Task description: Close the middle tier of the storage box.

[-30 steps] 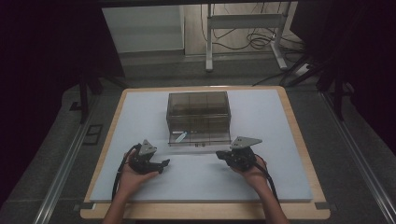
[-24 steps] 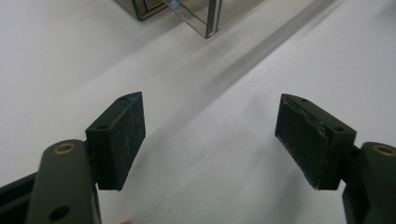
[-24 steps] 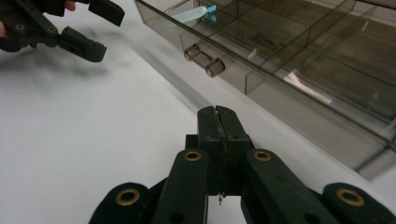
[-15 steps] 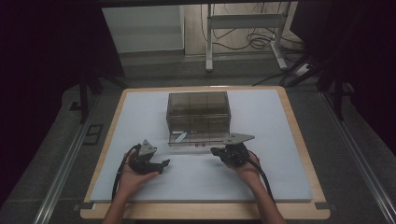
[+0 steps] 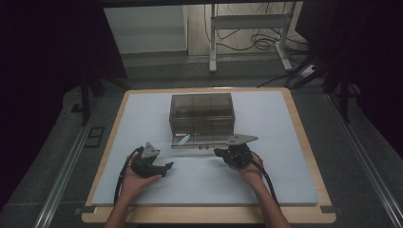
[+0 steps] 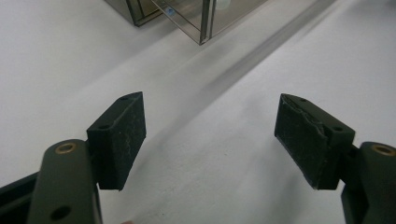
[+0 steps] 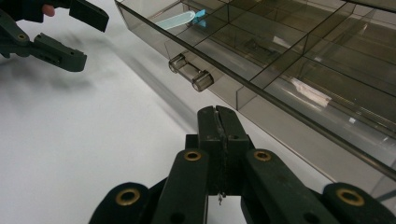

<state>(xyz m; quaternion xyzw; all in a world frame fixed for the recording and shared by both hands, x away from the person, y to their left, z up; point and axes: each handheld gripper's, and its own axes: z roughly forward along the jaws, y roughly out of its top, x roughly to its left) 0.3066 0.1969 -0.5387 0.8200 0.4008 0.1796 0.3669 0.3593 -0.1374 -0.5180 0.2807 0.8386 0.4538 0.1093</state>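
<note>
At frame centre, the smoky clear plastic drawer box [image 5: 202,116] has its bottom drawer [image 7: 261,79] open. The right gripper [image 7: 218,122], jaws pressed together and empty, nears the drawer's cylindrical handle [image 7: 190,74]; a skewed push could jam the drawer. The left gripper [image 6: 210,135] rests with jaws apart, lower left.

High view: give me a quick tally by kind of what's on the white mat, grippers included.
Grippers: 2, the left gripper and the right gripper
Clear drawer box: 1
Drawer pulled out: 1
Small tube with a blue cap in the drawer: 1
Total: 5
</note>
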